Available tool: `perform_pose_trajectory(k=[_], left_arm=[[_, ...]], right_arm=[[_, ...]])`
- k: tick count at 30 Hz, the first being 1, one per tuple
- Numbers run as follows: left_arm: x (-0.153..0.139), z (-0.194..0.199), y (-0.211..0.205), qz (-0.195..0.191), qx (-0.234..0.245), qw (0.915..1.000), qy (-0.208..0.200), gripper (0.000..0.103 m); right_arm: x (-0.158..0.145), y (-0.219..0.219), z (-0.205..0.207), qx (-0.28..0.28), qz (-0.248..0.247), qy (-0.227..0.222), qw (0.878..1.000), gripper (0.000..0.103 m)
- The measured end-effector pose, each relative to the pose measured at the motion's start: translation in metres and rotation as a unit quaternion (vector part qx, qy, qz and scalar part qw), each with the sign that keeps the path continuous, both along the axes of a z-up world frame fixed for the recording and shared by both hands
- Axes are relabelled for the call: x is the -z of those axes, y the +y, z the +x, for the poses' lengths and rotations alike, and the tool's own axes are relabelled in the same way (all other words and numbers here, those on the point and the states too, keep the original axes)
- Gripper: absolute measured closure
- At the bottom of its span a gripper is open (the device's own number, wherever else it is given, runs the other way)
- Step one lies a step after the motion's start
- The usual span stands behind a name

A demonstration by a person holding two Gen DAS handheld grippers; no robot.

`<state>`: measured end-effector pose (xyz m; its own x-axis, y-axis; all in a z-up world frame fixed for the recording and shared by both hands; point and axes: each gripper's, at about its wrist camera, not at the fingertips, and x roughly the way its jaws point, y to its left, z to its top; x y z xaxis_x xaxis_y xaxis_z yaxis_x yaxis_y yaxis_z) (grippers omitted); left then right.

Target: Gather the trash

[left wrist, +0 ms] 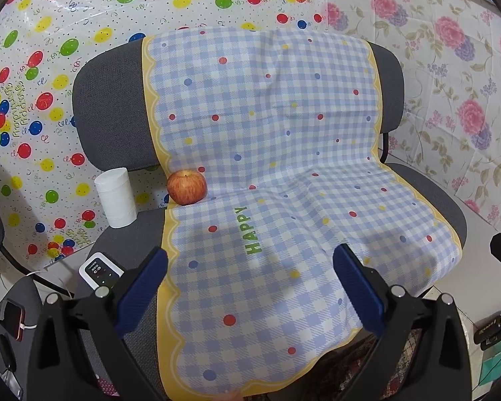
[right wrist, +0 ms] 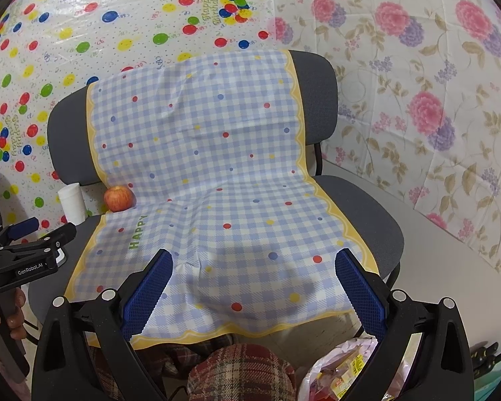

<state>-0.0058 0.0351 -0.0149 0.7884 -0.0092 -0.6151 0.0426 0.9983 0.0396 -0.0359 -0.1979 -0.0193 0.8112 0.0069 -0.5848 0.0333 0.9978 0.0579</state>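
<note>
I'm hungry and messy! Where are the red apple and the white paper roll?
Round red apple [left wrist: 186, 187]: left wrist view, middle of its skin.
White paper roll [left wrist: 116, 198]: left wrist view, middle of its upright side.

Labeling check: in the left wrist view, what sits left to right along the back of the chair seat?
White paper roll → apple → checked cloth draped over the chair, running on to the seat's right side.

One apple [left wrist: 186, 187], one white paper roll [left wrist: 116, 197], one checked cloth [left wrist: 267, 167], one grey chair [left wrist: 113, 113].
</note>
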Motion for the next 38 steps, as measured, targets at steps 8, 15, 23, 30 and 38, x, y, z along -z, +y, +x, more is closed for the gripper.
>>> perform_pose_trajectory(k=[8, 15, 23, 30, 38], left_arm=[[0.001, -0.001, -0.001, 0.0, -0.002, 1.0, 0.001, 0.007], [0.005, -0.004, -0.002, -0.002, -0.004, 1.0, 0.005, 0.007], [0.007, -0.002, -0.001, 0.002, -0.003, 0.9999, 0.012, 0.007], [0.01, -0.001, 0.004, -0.001, 0.002, 1.0, 0.003, 0.007], [0.073, 0.052, 0.032, -0.013, -0.028, 0.9975, 0.064, 0.007]], right_arm=[[0.001, -0.001, 0.0, 0.0, 0.001, 0.001, 1.0, 0.006], [0.002, -0.002, -0.002, 0.002, 0.002, 0.001, 1.0, 0.006], [0.003, -0.005, -0.002, 0.001, 0.002, 0.001, 1.0, 0.006], [0.005, -0.007, -0.002, -0.001, 0.006, 0.002, 1.0, 0.006], [0.034, -0.002, 0.015, -0.012, 0.03, 0.024, 0.999, 0.006]])
